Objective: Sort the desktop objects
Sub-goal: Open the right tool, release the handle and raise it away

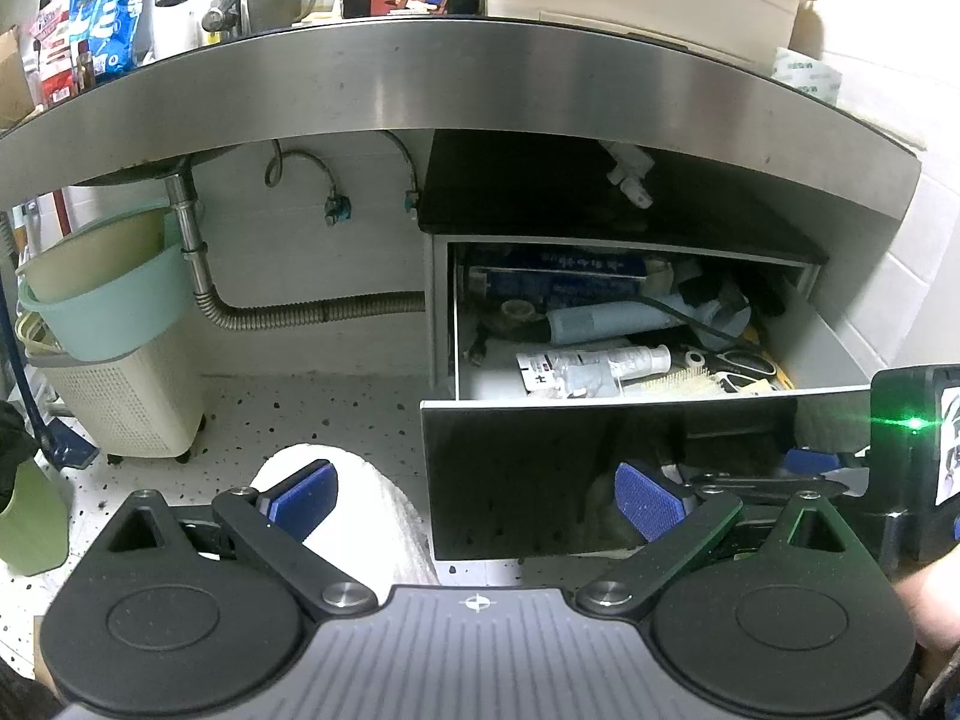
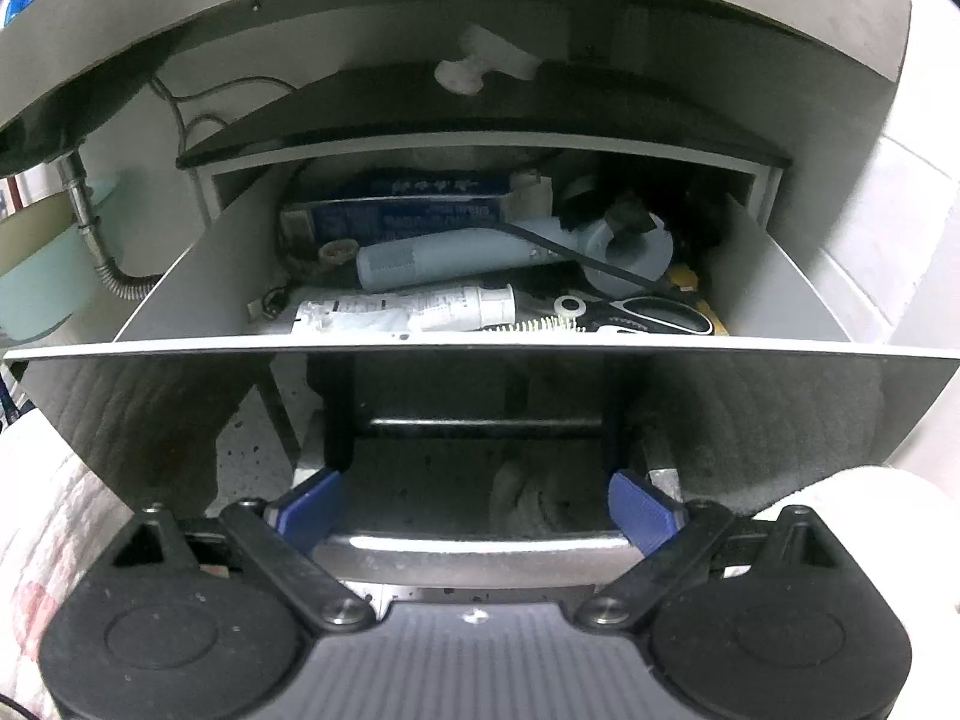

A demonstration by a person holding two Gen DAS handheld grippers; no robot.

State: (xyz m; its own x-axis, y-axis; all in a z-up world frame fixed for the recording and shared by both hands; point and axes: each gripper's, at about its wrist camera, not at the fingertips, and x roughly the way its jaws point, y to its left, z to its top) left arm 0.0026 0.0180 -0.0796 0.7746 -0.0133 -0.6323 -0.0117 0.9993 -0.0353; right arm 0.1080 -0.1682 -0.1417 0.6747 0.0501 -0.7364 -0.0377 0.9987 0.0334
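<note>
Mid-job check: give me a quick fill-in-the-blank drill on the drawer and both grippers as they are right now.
1. The drawer under the counter stands ____.
2. The metal handle bar lies between the fingers of the ____ gripper.
3. The left gripper holds ____, its jaws spread wide.
4. In the drawer, the scissors lie to the ____ of the white tube.

Missing words: open; right; nothing; right
</note>
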